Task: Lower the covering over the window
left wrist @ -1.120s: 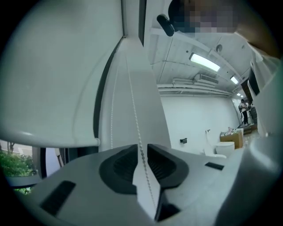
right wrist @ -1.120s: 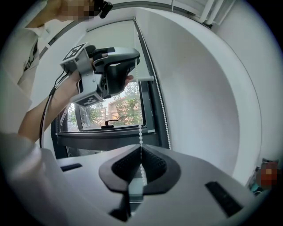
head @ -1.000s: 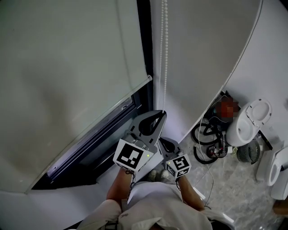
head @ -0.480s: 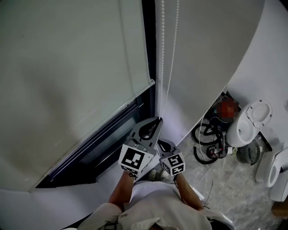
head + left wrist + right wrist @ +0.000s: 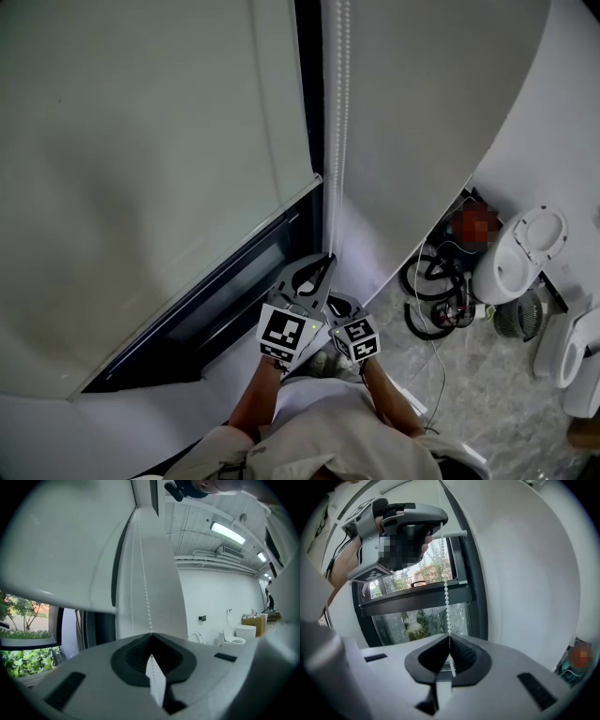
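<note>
The roller blind (image 5: pixel 141 169) fills the head view from 9 to 12 o'clock and stops short of the sill. This leaves a strip of window (image 5: pixel 230 298) uncovered toward 7 o'clock. The left gripper (image 5: pixel 327 256), held level just below centre, has its jaws pinched on the bead chain (image 5: pixel 339 141) dropping from 12 o'clock. Pulling that chain likely winds the blind down. The right gripper (image 5: pixel 450 637), at the left one's 5 o'clock and tilted downward, clamps the same chain lower, apparently for a hand-over-hand pull.
</note>
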Motion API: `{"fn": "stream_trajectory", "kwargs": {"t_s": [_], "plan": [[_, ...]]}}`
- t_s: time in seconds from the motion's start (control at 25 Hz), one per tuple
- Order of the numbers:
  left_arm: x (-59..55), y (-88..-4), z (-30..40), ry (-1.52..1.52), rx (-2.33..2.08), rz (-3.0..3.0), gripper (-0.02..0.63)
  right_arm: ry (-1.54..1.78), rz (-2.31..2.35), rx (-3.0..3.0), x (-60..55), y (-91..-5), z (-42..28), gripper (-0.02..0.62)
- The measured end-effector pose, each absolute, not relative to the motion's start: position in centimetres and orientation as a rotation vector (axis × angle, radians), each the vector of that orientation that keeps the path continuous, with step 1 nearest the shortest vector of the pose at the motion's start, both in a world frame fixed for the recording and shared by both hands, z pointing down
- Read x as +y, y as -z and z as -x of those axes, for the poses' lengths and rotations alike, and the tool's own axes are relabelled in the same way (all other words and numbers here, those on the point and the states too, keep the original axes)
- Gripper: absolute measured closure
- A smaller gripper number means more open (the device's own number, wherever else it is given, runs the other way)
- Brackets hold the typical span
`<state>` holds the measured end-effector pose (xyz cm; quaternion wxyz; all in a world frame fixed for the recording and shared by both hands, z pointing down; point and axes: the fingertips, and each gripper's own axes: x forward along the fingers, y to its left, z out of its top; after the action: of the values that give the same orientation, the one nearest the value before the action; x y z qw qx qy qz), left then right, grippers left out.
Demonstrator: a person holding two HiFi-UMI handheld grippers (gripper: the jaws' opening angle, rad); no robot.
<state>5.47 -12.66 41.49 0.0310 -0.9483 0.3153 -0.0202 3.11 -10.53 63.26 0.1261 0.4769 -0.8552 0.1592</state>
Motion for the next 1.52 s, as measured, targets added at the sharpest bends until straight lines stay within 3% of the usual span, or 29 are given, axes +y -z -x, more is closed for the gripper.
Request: {"fn": "stream_trajectory", "kwargs": {"t_s": [0.8,0.88,1.08,1.52], "plan": [[-12.5,-45.7,-5.2,0.140,1.012,2.967,0.592,-0.463,-1.347,-2.422,-9.3,-66.0,-3.1,0.591],[-12.6,-45.9,-5.2,0.141,1.006,2.965,0.592,-0.437,-1.361,-2.440,-9.2,-65.0,-3.3,0.584],[-12.6,-45.9,-5.4,0.137,0.992,2.967,0.592,-0.414,-1.376,-2.488,-9.1,-61.4,-4.0,0.497],[-13.3,-46.3,-5.5,0.129,0.977,2.973,0.592,-0.288,-1.538,-2.516,-9.8,-50.3,-8.2,0.500]]}}
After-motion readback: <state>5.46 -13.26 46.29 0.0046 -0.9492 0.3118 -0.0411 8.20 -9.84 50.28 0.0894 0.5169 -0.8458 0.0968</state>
